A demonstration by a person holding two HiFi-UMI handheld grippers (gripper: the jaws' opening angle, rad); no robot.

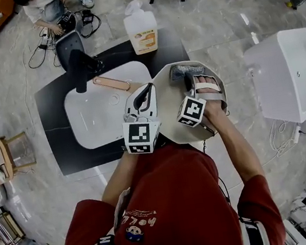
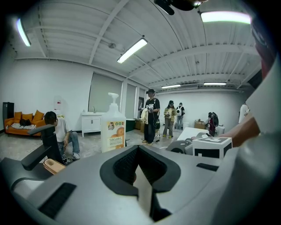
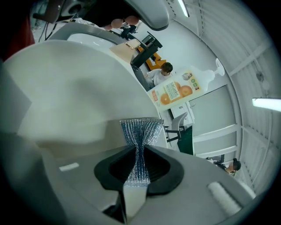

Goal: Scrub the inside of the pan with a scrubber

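1. Soap bottle [image 1: 142, 30] stands behind the sink [image 1: 92, 123]. It has an orange label w/ fruit pics; the print is too small to read.
2. Marker cubes [image 1: 141, 136] on both tongs carry black-white square patterns, no words.
3. Your L tongs [image 2: 139, 154] are closed on the pan [image 1: 169, 110] at its left rim, near the copper-brown handle [image 1: 110, 83]. A thin pale edge sits between the jaws.
4. Your R tongs [image 3: 140, 151] are clamped on the silver mesh scrubber [image 3: 141, 129], pinched at its waist, w/ the top fanning out past the tips.
5. The pan is tilted over the dark worktop [image 1: 56, 135] at the sink's right side, w/ its inside towards you. The scrubber and R tongs are inside it, at the inner wall.
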